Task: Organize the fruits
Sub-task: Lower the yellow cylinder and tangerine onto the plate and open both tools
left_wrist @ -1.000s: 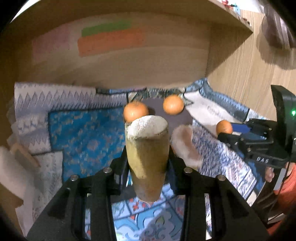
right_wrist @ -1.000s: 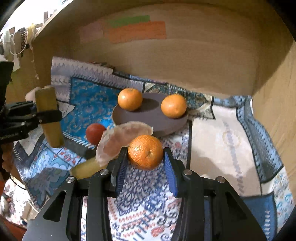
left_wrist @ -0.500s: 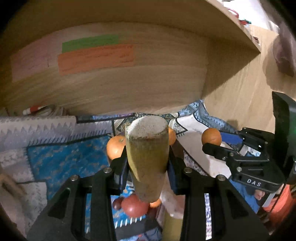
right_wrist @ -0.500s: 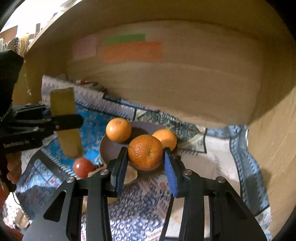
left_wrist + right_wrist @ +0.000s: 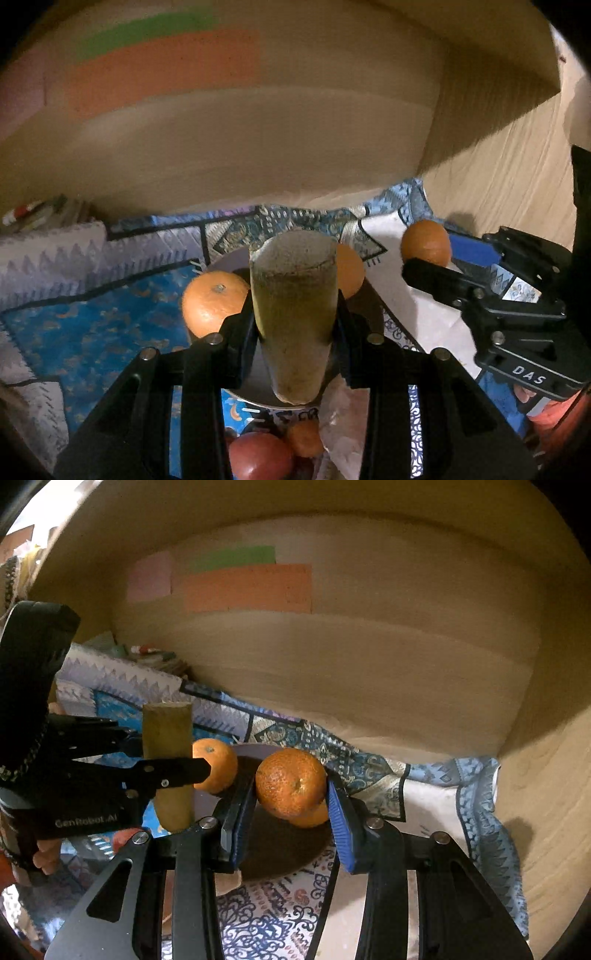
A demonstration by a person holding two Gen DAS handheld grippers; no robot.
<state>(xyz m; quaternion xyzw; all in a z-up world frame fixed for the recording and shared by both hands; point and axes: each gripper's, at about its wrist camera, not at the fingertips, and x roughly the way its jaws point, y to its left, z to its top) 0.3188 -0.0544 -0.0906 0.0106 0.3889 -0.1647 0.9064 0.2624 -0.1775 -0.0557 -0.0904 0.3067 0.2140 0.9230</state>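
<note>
Fingers [image 5: 243,805] pinch 1 mottled, dimpled orange [image 5: 291,783] above dark plate [image 5: 280,849].

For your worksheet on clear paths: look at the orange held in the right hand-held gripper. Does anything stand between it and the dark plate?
No barrier shows. The right hand-held gripper holds its orange right at the dark plate. Two oranges already take up part of the plate, and the left hand-held gripper holds a yellow-green piece at its left side.
</note>
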